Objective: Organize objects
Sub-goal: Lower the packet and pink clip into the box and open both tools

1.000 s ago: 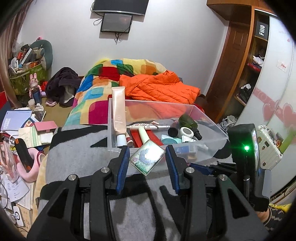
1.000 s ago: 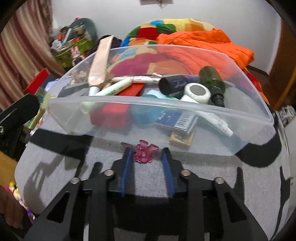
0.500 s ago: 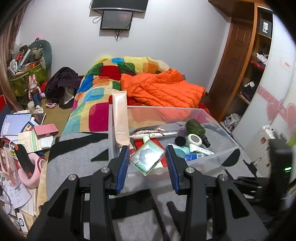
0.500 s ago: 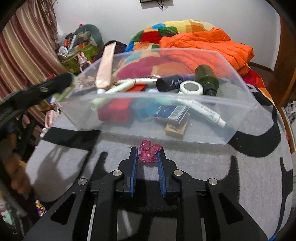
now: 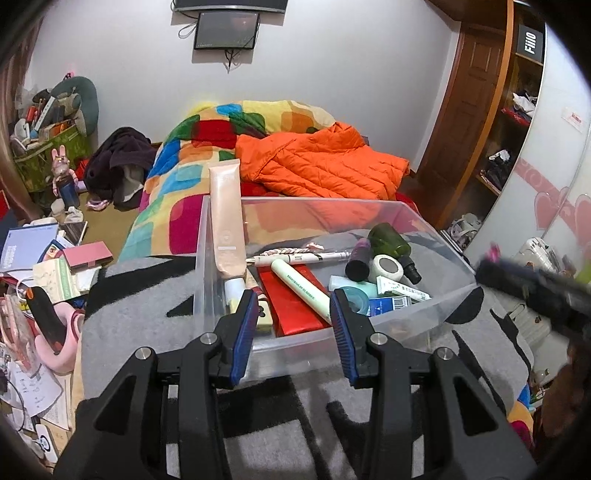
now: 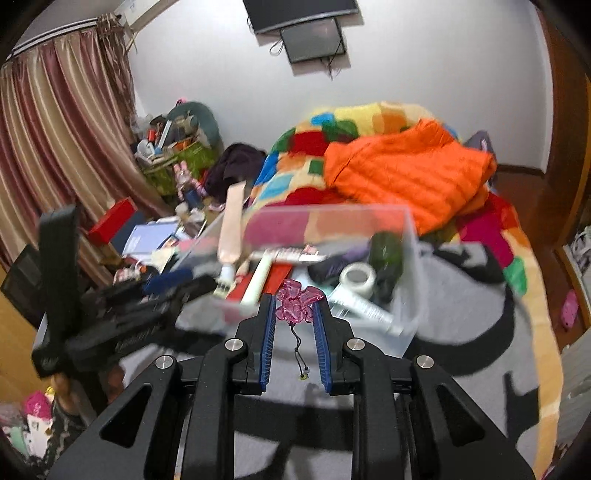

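Cluttered bedroom, with a grey-and-black blanket (image 5: 140, 321) spread over the bed as the ground for everything that matters.

Nearest in the right wrist view: right gripper (image 6: 294, 314), fingers drawn close and pinching a translucent pink clip (image 6: 295, 301) at the very tips. Thin beaded cord (image 6: 297, 350) dangling from the clip down between the fingers. Held clear of the blanket, not resting on anything.

Nearest in the left wrist view: left gripper (image 5: 293, 325), fingers partly apart with nothing between them, poised at the near wall of the clear bin (image 5: 406, 210), toward its near left corner.

Just beyond both: that bin, sitting on the blanket and already well filled.
- Along the left wall, a peach tube (image 5: 225, 221) standing on its cap and leaning on the rim.
- Across the middle, a red box (image 5: 295, 306) with a pale green tube (image 5: 301, 288) lying slantwise on it.
- Toward the right wall, a white tape roll (image 5: 386, 266) beside a dark green bottle (image 5: 388, 240).

Deciding relation: bin directly ahead of and below the pink clip, near rim just past the right fingertips; right hand therefore the one placed to deliver, left hand only alongside. Probably a short carry forward over the rim, then a release above the red box or the gap beside the tape roll. Some risk of the cord snagging on a finger at release.

Farther off: patchwork quilt (image 5: 207, 155) and orange jacket (image 5: 321, 162) heaped at the bed's far end, then white wall with a mounted screen (image 5: 225, 26).
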Demonstrator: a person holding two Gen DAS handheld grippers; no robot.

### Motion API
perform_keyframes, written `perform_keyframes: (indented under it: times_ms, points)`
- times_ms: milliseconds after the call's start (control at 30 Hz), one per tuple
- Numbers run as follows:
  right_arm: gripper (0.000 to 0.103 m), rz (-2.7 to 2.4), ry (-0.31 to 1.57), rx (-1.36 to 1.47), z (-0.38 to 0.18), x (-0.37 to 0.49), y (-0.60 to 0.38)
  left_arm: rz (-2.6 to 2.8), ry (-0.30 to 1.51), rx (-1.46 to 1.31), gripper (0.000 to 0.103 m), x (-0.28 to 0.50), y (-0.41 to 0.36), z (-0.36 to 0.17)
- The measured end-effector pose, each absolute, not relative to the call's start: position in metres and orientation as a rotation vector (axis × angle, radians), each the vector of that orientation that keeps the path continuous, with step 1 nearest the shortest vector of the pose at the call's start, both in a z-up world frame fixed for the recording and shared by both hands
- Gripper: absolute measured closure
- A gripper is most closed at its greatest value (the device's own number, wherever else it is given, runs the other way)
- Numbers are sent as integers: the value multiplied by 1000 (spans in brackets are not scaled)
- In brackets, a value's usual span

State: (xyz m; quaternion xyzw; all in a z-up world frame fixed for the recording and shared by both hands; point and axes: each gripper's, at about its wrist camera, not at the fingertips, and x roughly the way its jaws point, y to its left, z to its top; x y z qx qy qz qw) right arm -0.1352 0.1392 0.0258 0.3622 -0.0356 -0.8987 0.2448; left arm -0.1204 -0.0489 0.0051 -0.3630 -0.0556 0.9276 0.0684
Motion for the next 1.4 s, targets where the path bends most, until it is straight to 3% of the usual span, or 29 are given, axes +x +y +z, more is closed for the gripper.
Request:
perform_keyframes:
  times_ms: [267,433,767,933,1233,1400]
  points:
    - [85,-2514,-114,916,45,-160,142,2857,-134,-1008,47,-104,-47,20]
    - [85,-2510,-34,977,27,-176,129,2891,-118,-977,39,-97,-45,24]
    - [84,-2404,27,1173,-23,-191,124,2892,-125,-1001,35,-95,-45,19]
    - [72,-2414,39,1133,-13,-184,131,2895,-140,-1000,35,-94,-45,19]
    - [70,-2437,68,960,17,-148,138,2916,-133,-970,32,-84,-42,27]
    - [46,-2472,89,836,33,-120,146,2939,-85,-917,20,-72,-33,31]
